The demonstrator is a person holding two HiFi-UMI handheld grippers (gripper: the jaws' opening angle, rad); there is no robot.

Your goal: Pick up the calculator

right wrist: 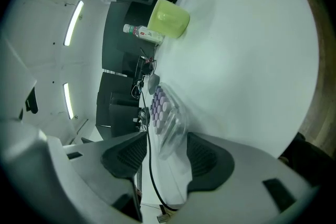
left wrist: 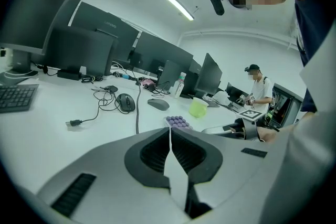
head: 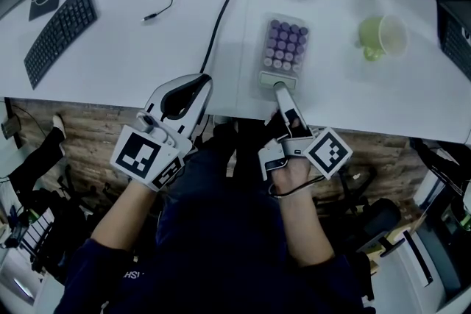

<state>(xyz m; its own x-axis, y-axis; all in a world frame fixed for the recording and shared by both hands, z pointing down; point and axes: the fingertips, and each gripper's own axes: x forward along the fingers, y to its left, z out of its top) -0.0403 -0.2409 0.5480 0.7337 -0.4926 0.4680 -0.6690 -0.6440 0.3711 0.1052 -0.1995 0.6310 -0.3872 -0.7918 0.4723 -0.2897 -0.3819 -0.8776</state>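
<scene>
Right gripper [right wrist: 167,150] gaped astride near end of calculator [head: 284,46], centre frame, unclamped; left gripper [left wrist: 169,152] closed, empty. Shallow end-pinch judged liable to let it tip out.

The calculator [head: 283,48] is a small slab with a clear, glassy casing and rows of round purple keys. A pale display strip sits at the end nearest the person. It lies flat, keys up, on the white desk [head: 147,77] close to the front edge, its long side running away from the person. Its near end sits between the parted jaws of the right gripper [head: 282,90].
</scene>
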